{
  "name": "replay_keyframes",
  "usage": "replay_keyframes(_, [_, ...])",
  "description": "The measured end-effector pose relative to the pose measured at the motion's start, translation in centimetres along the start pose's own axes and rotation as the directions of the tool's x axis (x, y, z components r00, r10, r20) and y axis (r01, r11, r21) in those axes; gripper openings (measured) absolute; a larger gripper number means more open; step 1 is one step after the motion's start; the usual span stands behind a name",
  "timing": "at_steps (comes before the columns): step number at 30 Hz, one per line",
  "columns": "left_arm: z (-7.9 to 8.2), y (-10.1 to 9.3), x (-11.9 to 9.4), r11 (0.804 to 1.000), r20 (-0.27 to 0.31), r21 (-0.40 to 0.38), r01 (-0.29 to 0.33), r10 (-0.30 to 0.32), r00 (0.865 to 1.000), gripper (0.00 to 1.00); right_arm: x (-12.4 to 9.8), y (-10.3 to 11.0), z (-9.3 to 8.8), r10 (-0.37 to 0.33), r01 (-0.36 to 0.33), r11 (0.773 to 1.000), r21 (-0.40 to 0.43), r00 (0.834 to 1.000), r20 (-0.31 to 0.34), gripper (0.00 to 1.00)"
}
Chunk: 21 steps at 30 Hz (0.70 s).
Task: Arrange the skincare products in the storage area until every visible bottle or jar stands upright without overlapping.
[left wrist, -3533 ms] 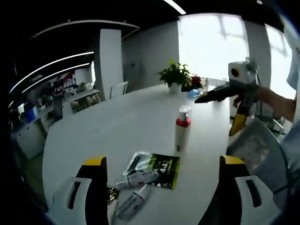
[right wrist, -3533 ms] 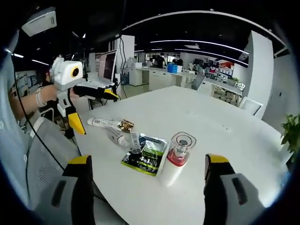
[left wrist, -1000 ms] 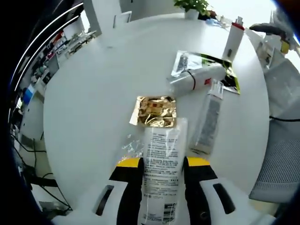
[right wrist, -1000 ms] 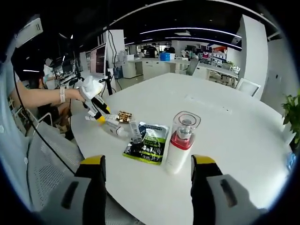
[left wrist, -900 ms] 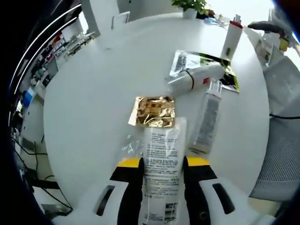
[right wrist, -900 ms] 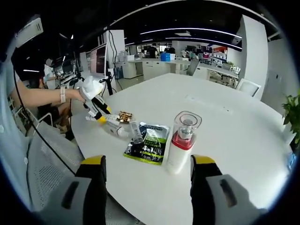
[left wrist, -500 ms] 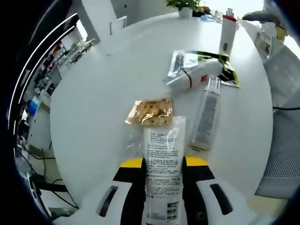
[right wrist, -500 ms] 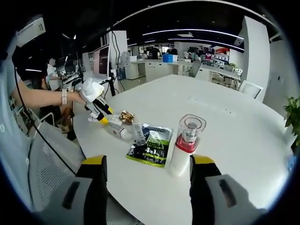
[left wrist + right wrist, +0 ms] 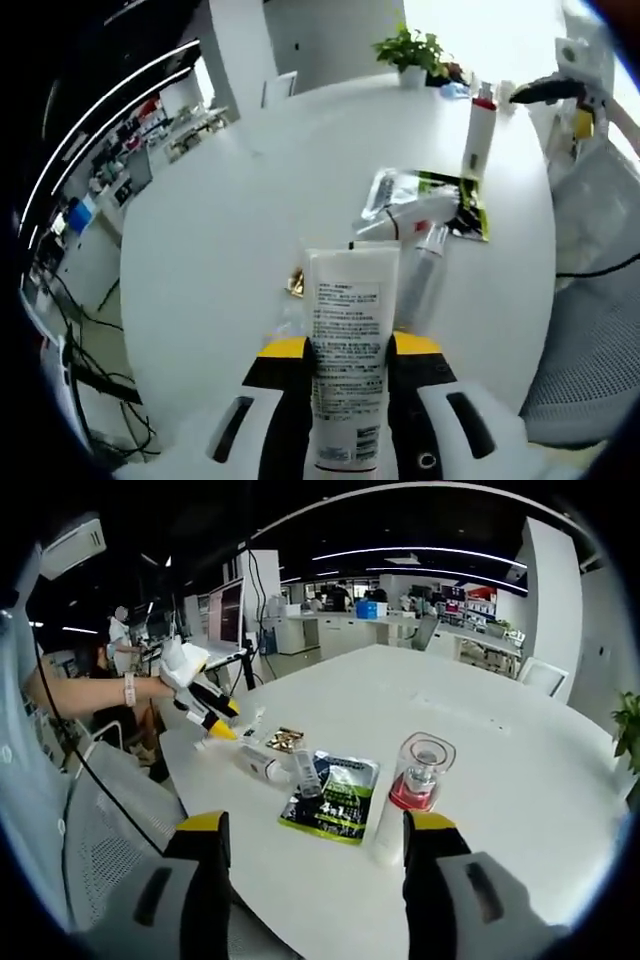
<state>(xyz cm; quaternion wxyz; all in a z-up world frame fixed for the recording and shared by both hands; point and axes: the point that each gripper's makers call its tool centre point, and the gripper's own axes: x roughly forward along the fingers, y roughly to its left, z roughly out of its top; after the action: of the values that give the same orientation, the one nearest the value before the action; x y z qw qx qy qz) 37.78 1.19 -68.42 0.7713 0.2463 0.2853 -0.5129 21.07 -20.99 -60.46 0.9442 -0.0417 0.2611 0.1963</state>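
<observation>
The left gripper point(image 9: 345, 352) is clamped on a white tube point(image 9: 347, 345), held above the round white table point(image 9: 220, 240). Past the tube, a gold packet point(image 9: 297, 283) peeks out beside it; just beyond lie a clear tube point(image 9: 424, 282), a second white tube point(image 9: 412, 212) and a green-and-black sachet point(image 9: 455, 202) — clustered, some overlapping. Farther on, a red-collared spray bottle point(image 9: 477, 133) stands upright. The right gripper point(image 9: 316, 850) hangs with jaws apart and empty, the bottle point(image 9: 412, 792) near the sachet point(image 9: 338, 798).
</observation>
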Motion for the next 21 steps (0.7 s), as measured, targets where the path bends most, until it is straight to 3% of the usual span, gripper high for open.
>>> replay_keyframes(5, [1.8,-1.1,-1.3,1.0,0.066,0.005,0.01,-0.01,0.998,0.23,0.0,0.6,0.3,0.018,-0.018,1.0,0.006,1.0,0.017,0.69])
replay_keyframes(11, [4.5,-2.7,-2.9,1.0,0.181,-0.014,0.025,-0.022,0.983,0.23,0.0,0.8,0.5,0.017,-0.018,1.0,0.007,0.999,0.037,0.67])
replay_keyframes(15, [6.9,-4.4,-3.5,0.996,0.27,-0.034,0.081,-0.069,0.96,0.23,0.1,1.6,0.9,0.038,-0.039,0.999,0.015,0.998,0.059,0.64])
replay_keyframes(18, [8.1,-5.8,-3.4,0.994,0.291,-0.008,0.108,-0.1,0.951,0.23,0.2,2.1,1.3,0.052,-0.053,0.999,0.011,0.996,0.075,0.61])
replay_keyframes(21, [9.6,-7.3,-2.9,0.987,0.322,0.008,0.159,-0.153,0.934,0.23,0.3,2.4,1.6,0.07,-0.07,0.998,0.002,0.994,0.079,0.59])
